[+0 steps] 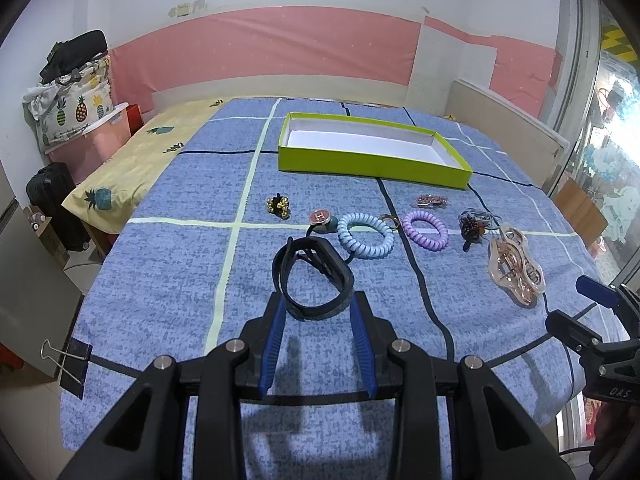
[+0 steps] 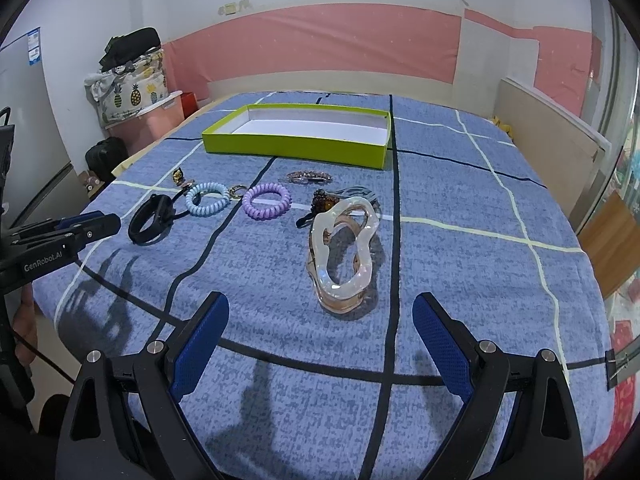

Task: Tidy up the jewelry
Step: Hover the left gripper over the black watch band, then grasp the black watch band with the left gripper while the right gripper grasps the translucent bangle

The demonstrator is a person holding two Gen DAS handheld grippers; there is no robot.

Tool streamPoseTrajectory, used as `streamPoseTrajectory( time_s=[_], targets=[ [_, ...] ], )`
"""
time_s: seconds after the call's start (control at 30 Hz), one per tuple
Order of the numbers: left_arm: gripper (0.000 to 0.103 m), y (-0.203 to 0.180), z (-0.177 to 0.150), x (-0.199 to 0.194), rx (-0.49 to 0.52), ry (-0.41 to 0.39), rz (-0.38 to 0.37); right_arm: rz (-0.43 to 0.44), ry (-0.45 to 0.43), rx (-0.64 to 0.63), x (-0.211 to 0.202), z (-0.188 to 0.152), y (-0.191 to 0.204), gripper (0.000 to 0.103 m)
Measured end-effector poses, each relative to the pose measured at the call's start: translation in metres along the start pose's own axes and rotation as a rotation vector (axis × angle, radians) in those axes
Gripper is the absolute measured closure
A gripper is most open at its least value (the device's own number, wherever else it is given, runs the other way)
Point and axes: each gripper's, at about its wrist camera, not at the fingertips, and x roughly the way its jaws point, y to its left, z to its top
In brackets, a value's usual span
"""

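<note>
Between blue pads of left gripper (image 1: 318, 304), left wrist view: black band (image 1: 311, 280), looped strap lying on blue checked cloth (image 1: 160, 280). Fingers flank band's near end, part-spread; contact unclear. Likely lining up first pick. Green box (image 1: 372, 160) beyond, white inside, seemingly empty: presumably destination.

Right wrist view: right gripper (image 2: 320, 312) spread wide, holding nothing, aimed at translucent hair claw (image 2: 344, 252), glossy, pinkish, just ahead. Blue coil (image 2: 208, 199) and purple coil (image 2: 267, 201) rowed before box, awaiting sorting.

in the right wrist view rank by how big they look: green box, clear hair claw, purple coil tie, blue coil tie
1. green box
2. clear hair claw, though it lies nearest the camera
3. purple coil tie and blue coil tie look alike; not ranked
</note>
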Motion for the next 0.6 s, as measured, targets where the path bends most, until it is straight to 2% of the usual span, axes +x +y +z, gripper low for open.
streamPoseTrajectory(
  time_s=[0.6],
  targets=[
    [0.068,0.013,0.013,0.048,-0.042,0.063,0.047,-0.046,0.015,0.052,0.040,0.020,-0.019,0.010]
  ],
)
